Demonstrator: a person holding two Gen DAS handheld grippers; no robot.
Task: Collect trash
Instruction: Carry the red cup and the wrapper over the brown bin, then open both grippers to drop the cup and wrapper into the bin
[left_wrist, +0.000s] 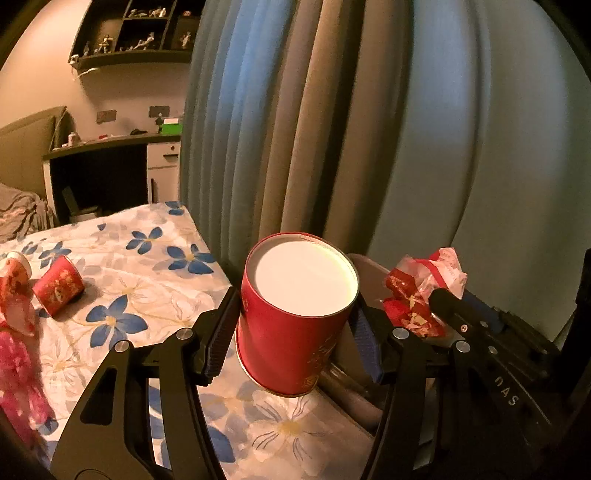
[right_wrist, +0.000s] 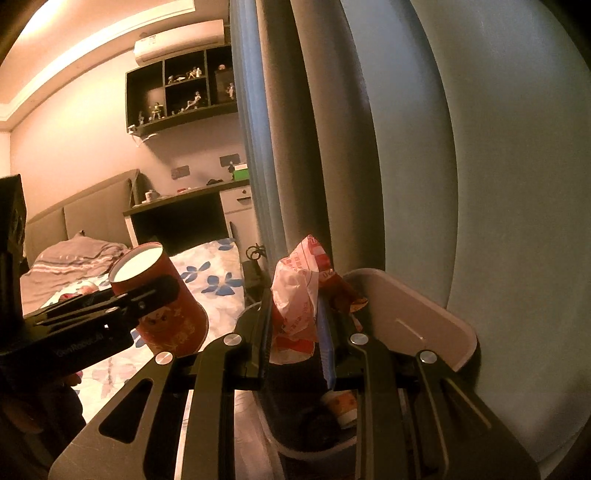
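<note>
on my far left, two pieces are not yet collected on the flowered bedspread (left_wrist: 155, 280): a small red cup on its side (left_wrist: 59, 290) and a crumpled red wrapper (left_wrist: 16, 291) just beside it; they wait for a later pass.

my left tongs (left_wrist: 295, 325) pinch the big red paper cup (left_wrist: 295, 314) by its wall, one pad on each side, white bottom facing away from me and the cup tilted; it hangs past the bed's edge, near the bin but, i judge, not yet over its mouth; i should carry it further right until the whole cup is above the opening before i let the jaws spread, since a cup let go from the side could strike the rim and roll back onto the bed.

to the right, my right tongs (right_wrist: 295, 325) are pressed close on a wad of red-and-white wrappers (right_wrist: 299, 295), held over the bin (right_wrist: 424, 317); its dark mouth lies right below, with one small cup (right_wrist: 341, 404) already inside; this load looks ready to drop first; i'd lower it a little, part the jaws fully so the plastic doesn't cling to a pad, then draw that hand aside to clear room for the left cup; the raised lid behind is what i must not knock.
</note>
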